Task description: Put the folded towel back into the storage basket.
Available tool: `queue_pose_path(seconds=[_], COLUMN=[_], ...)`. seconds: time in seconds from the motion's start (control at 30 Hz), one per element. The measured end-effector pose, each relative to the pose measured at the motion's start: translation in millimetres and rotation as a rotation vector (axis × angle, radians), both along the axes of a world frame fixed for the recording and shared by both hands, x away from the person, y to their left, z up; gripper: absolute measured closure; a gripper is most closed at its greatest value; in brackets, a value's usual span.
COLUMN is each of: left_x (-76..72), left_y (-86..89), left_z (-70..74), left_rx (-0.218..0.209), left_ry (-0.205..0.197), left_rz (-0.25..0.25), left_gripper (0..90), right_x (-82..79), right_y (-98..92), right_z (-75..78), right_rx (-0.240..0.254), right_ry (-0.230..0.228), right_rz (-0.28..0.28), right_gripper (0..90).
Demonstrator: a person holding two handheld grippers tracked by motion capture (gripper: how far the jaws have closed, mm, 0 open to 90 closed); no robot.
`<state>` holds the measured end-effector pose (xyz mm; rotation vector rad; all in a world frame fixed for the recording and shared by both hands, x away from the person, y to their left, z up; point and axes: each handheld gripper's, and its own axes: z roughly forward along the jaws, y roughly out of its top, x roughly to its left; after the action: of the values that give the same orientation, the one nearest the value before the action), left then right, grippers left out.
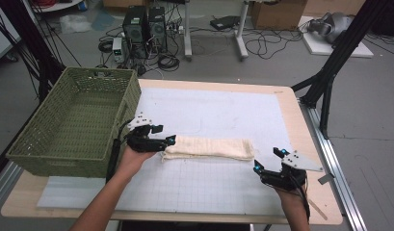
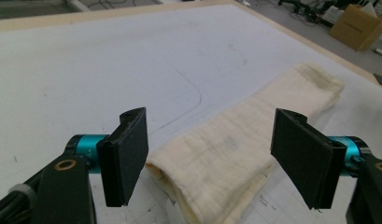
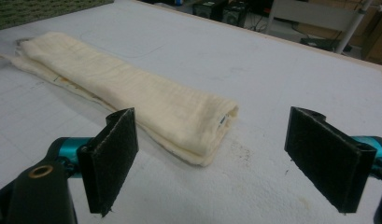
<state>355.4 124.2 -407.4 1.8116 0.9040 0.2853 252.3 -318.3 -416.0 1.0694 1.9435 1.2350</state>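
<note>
Folded cream towel (image 1: 210, 148) lies flat on the white gridded mat (image 1: 223, 115) of the worktop (image 1: 291, 103), just to the right of the green woven basket (image 1: 74, 120), its long axis running away from the basket. It is folded into a narrow strip of several layers, which gives each end a thick edge to pinch.

Left gripper (image 1: 166, 142) sits at the towel's basket-side end. In the left gripper view (image 2: 205, 158) the jaws stand apart with the folded end between them, pads clear of the cloth; nothing is grasped yet.

Right gripper (image 1: 269, 160) rests beyond the towel's far end from the basket, a little nearer the person. The right gripper view (image 3: 209, 158) shows its jaws spread wide and empty, the towel's end ahead of them and apart.

Judgement: one gripper at each end suggests a two-handed lift or a further fold, with the basket standing ready beside.
</note>
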Motion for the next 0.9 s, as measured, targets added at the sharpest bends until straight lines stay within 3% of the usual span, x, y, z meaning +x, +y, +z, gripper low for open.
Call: queue_pose_path(seconds=[0.33, 0.53, 0.57, 0.63, 0.73, 0.87, 0.9], left_x=[5.7, 6.7, 6.7, 7.0, 7.1, 5.6, 3.0], left_y=[-7.4, -13.9, -13.9, -16.3, -16.9, -19.0, -21.2], left_z=[-17.1, -28.1, -28.1, -31.4, -34.2, -40.9, -41.8], left_rx=[0.067, 0.118, 0.118, 0.16, 0.169, 0.211, 0.239], left_ry=[0.051, 0.093, 0.093, 0.096, 0.102, 0.112, 0.078], left_rz=[0.049, 0.037, 0.037, 0.036, 0.045, 0.029, 0.031], left_gripper=[25.1, 26.8, 27.6, 29.4, 30.0, 33.5, 35.3], right_x=[-1.0, -0.9, -0.5, -0.4, -0.7, -0.8, -0.7], right_y=[-0.5, -0.5, -0.9, -1.0, -1.2, -1.7, -1.6], right_z=[0.0, -0.2, -0.3, -0.4, -0.6, -0.9, -0.9], right_rx=[0.005, 0.006, 0.0, 0.001, 0.004, 0.005, 0.007], right_ry=[0.002, 0.007, 0.005, 0.005, 0.009, 0.013, 0.013], right_rz=[-0.003, -0.007, -0.005, -0.006, -0.006, -0.008, -0.008], right_gripper=[16.1, 16.2, 16.1, 16.2, 16.1, 16.2, 16.1])
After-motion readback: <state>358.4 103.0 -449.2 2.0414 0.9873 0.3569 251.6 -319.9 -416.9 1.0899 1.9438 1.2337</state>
